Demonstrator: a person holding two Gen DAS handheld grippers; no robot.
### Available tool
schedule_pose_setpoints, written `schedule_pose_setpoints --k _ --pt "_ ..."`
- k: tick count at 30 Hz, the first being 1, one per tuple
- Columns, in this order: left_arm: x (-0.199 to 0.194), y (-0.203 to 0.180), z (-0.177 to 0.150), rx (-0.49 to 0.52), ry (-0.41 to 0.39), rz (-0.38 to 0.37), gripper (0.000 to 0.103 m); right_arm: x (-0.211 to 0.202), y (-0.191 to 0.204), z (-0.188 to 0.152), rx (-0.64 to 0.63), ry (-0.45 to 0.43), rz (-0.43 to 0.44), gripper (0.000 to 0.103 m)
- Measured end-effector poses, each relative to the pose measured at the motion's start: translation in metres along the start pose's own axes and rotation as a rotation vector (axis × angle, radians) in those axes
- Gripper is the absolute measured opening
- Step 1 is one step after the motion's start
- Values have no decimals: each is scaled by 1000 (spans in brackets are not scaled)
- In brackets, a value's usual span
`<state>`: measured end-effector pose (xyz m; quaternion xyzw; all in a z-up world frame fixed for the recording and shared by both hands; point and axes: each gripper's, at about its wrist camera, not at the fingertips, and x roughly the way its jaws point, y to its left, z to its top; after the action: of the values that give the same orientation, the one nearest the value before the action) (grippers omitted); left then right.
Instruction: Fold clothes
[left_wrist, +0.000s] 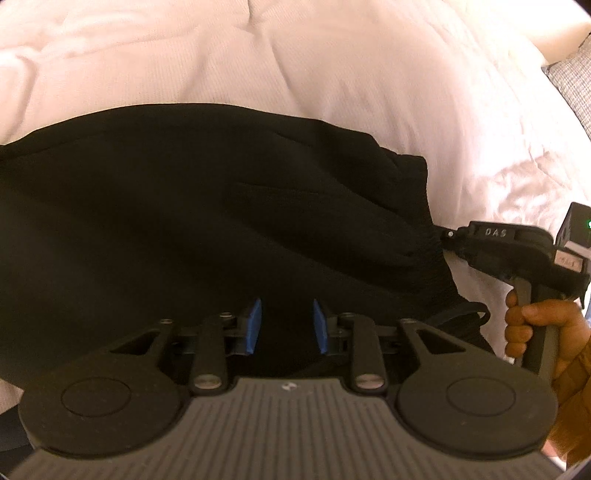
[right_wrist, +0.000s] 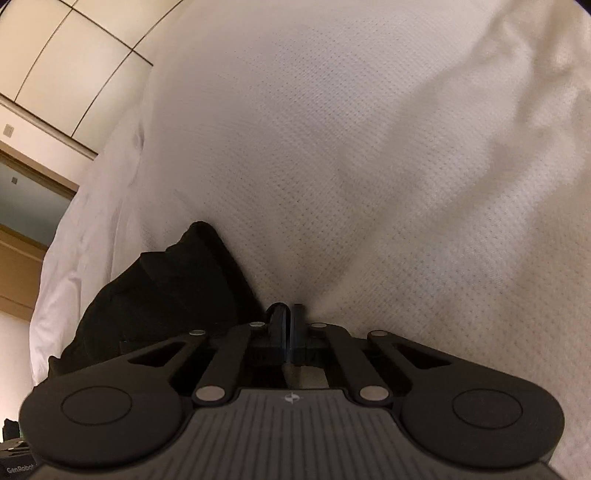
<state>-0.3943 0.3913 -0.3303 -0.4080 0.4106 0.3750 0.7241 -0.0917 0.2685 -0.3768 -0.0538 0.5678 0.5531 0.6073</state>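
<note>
A black garment (left_wrist: 207, 229) lies spread on the white bedding (left_wrist: 332, 74), its gathered edge toward the right. My left gripper (left_wrist: 287, 325) hovers over the garment's near part, its blue pads (left_wrist: 254, 325) apart and nothing between them. In the left wrist view, my right gripper (left_wrist: 448, 236) comes in from the right and pinches the garment's gathered edge; a hand (left_wrist: 532, 328) holds its handle. In the right wrist view, the right gripper (right_wrist: 290, 319) is shut on a thin bit of black cloth, with the bunched garment (right_wrist: 166, 288) to its left.
White textured bedding (right_wrist: 369, 166) fills most of both views. A grey patterned pillow (left_wrist: 572, 85) sits at the far right edge of the bed. A panelled wall (right_wrist: 66, 66) and a wooden frame (right_wrist: 22, 254) lie beyond the bed's left edge.
</note>
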Motion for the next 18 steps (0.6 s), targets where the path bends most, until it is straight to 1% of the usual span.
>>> schedule_pose_setpoints --k 1,2,5,6,8,10,11,13,14,15,16,17,18 --pt "0 1 1 4 0 -1 25 -6 1 -1 -3 -24 1 3" --pt "0 1 2 9 1 -2 25 -11 2 -2 -5 -48 1 0" --pt "0 5 5 15 -4 2 25 -28 5 -4 -13 -120 3 0" --pt "-2 8 6 13 -8 4 26 -37 7 -6 -16 -156 8 0" --pt "-6 12 7 8 -16 8 26 -68 16 -12 -35 -289 41 0" --pt "-11 19 7 -4 -22 14 27 -101 30 -24 -114 -400 71 0" --pt "-13 23 6 -10 -24 18 28 -115 38 -31 -161 -429 90 1" --pt "-17 30 3 -23 -27 25 28 -128 57 -53 -294 -342 148 1" --pt "-20 34 0 -30 -28 27 28 -135 67 -64 -360 -298 177 12" --pt "-22 38 -3 -36 -29 32 28 -141 77 -75 -426 -253 205 17" --pt "-23 41 -5 -42 -30 36 28 -145 85 -87 -481 -192 223 41" --pt "-25 44 -8 -50 -30 38 28 -141 90 -104 -506 -89 209 52" --pt "-28 47 -11 -58 -31 41 28 -137 95 -120 -529 0 195 50"
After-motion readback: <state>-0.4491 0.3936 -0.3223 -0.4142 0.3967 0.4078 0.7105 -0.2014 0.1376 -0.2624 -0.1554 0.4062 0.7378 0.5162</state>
